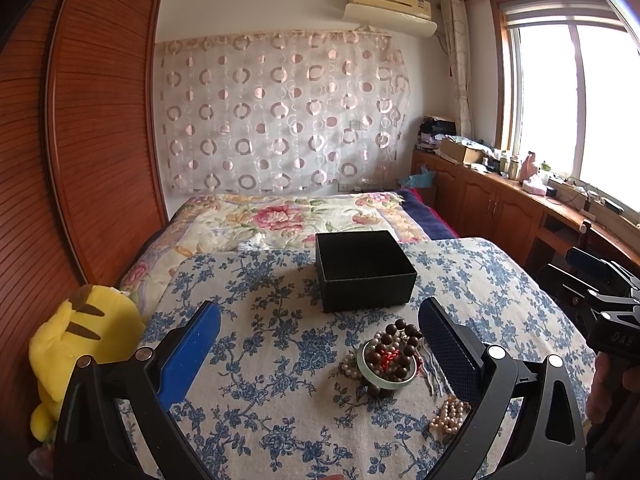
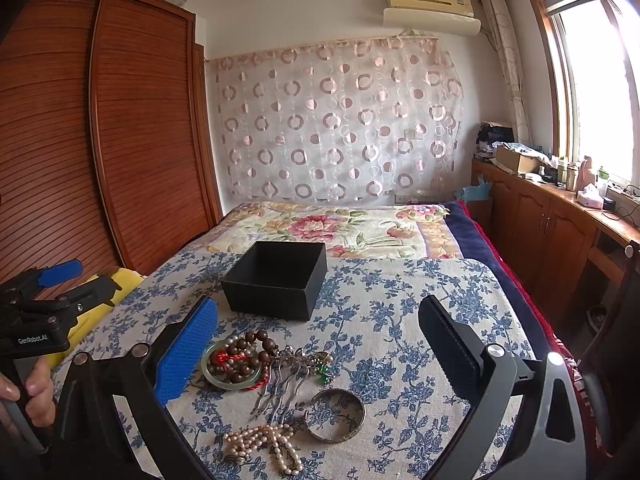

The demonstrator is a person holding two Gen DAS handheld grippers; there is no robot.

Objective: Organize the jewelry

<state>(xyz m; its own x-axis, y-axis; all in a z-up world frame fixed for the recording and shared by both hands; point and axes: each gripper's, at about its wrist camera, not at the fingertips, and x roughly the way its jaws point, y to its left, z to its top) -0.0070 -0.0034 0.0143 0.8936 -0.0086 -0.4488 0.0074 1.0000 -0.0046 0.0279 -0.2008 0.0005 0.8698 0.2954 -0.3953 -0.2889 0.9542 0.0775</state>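
Both grippers agape, empty; beads at 6 o'clock of box, tangled: risk dragging neighbours

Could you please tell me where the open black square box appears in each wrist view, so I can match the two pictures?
Left wrist view: the open black square box sits just right of centre, beyond the pale green bangle ring.
Right wrist view: the box sits left of centre, beyond the same bangle.
Shared landmark: the blue floral cloth under both.
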